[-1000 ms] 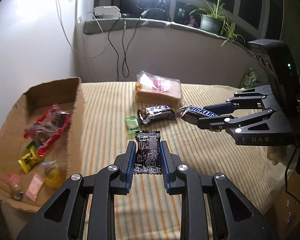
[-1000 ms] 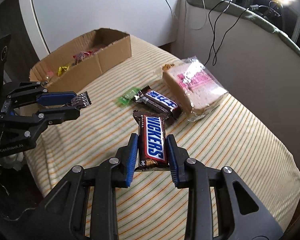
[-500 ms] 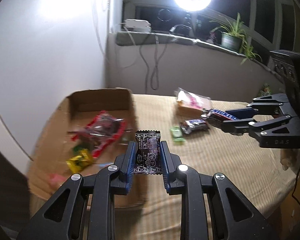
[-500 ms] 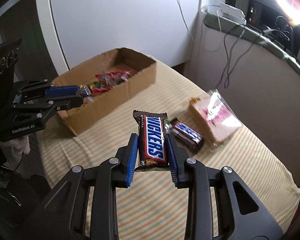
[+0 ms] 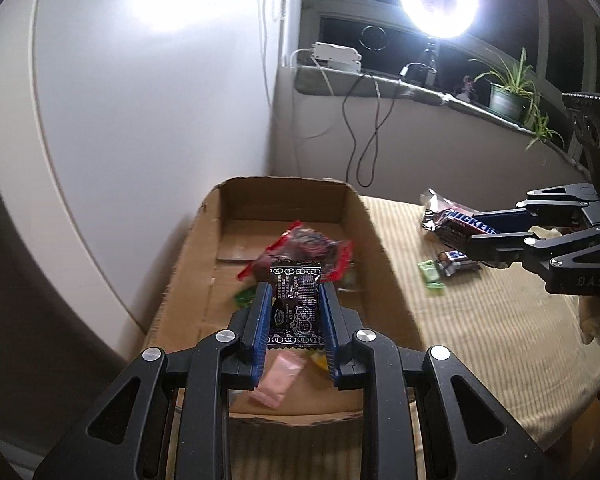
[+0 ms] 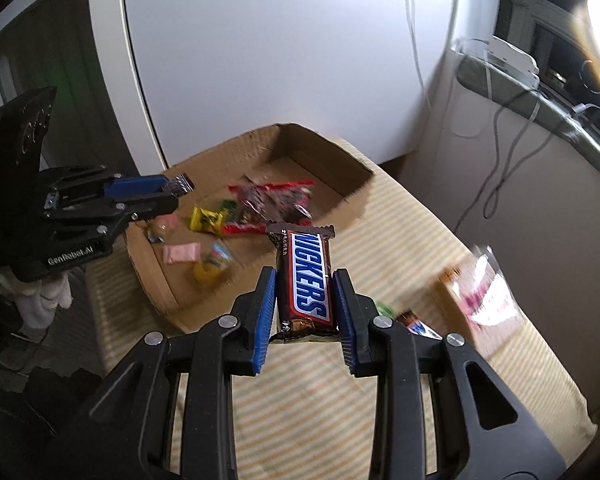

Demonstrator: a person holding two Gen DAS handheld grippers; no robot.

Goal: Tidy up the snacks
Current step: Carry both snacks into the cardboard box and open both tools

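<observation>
Two grippers, left gripper (image 5: 296, 322) jaws clenched on one black sachet (image 5: 296, 306), right gripper (image 6: 304, 316) jaws gripping one Snickers bar (image 6: 306, 276)

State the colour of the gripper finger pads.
Blue pads, clearest in the right wrist view.

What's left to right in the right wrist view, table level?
Left claw holding a dark foil snack packet → brown cardboard box → Snickers bar in brown wrapper held by the right claw → clear-bagged bread slices.
</observation>
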